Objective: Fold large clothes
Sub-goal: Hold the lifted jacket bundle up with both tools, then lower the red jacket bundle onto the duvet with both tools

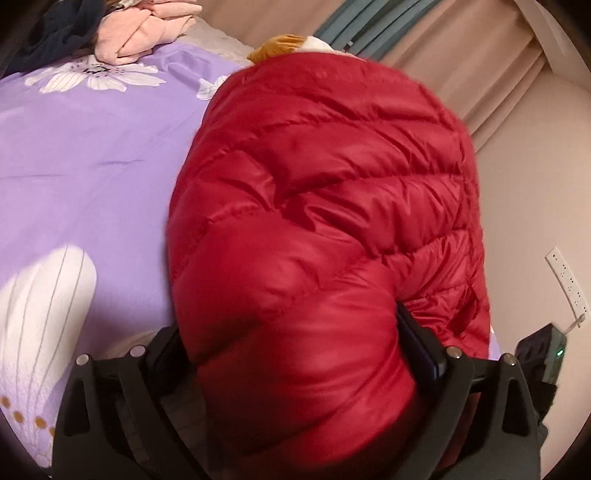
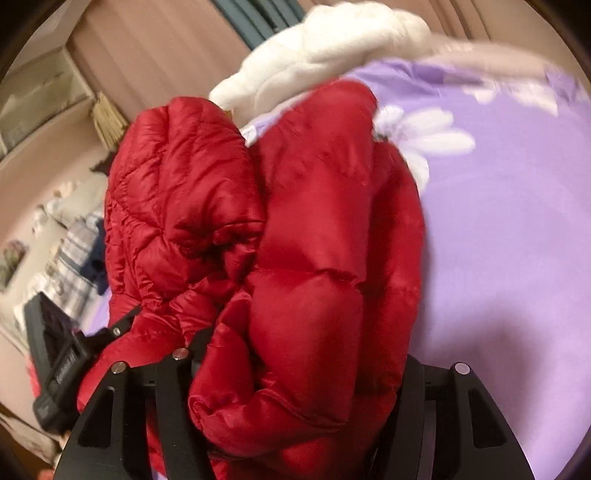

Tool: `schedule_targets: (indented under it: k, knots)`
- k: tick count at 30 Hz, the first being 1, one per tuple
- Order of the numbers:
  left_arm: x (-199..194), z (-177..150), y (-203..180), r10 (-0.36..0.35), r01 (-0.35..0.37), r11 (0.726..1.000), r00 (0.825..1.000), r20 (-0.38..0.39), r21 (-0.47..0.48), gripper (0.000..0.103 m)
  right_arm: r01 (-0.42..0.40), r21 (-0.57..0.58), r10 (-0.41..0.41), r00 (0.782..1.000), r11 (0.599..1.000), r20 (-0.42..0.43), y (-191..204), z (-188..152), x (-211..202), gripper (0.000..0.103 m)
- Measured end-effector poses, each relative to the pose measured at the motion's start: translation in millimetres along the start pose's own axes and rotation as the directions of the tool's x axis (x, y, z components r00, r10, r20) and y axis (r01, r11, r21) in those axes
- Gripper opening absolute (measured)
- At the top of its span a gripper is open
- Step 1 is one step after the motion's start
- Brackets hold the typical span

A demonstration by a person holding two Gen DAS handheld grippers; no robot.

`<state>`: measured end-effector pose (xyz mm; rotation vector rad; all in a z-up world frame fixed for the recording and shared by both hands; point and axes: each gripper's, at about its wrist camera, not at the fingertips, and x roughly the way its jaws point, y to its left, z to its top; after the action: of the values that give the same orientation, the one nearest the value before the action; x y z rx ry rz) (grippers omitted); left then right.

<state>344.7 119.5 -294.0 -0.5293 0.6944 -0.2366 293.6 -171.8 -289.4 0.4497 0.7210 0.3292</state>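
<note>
A red quilted puffer jacket [image 1: 325,192] hangs bunched over a bed with a purple flowered sheet [image 1: 92,155]. My left gripper [image 1: 291,347] is shut on a thick fold of the jacket, which hides its fingertips. In the right wrist view the same jacket [image 2: 295,229] fills the middle, and my right gripper [image 2: 295,373] is shut on another thick fold of it. The other gripper [image 2: 62,354] shows at the lower left of that view, against the jacket. The purple sheet [image 2: 498,240] lies to the right.
A pink garment [image 1: 147,26] and dark clothes [image 1: 55,26] lie at the bed's far end. A white plush toy [image 2: 332,48] sits at the bed edge. Curtains [image 1: 461,48] and a wall socket strip [image 1: 567,277] are on the right. Shelves [image 2: 44,96] stand at left.
</note>
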Motion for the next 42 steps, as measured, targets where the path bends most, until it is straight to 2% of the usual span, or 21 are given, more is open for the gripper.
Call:
schedule_targets:
  k: [2, 8, 15, 42]
  knots:
    - [1, -2, -5, 0.025, -0.026, 0.999, 1.0, 0.008, 0.024, 0.099, 0.002, 0.014, -0.002, 1.0, 1.0, -0.006, 0, 0, -2, 0.057]
    - [-1, -5, -9, 0.034, -0.035, 0.999, 0.999, 0.016, 0.025, 0.101, 0.016, 0.002, -0.016, 1.0, 1.0, 0.004, 4, -6, -8, 0.058]
    - [6, 1, 0, 0.033, -0.034, 0.999, 0.999, 0.021, 0.02, 0.102, 0.004, 0.016, -0.004, 1.0, 1.0, -0.004, -6, 0, 11, 0.059]
    - [10, 4, 7, 0.01, -0.01, 1.0, 1.0, 0.022, -0.002, 0.103, -0.045, 0.046, 0.045, 0.999, 0.998, -0.001, -18, 0, 13, 0.063]
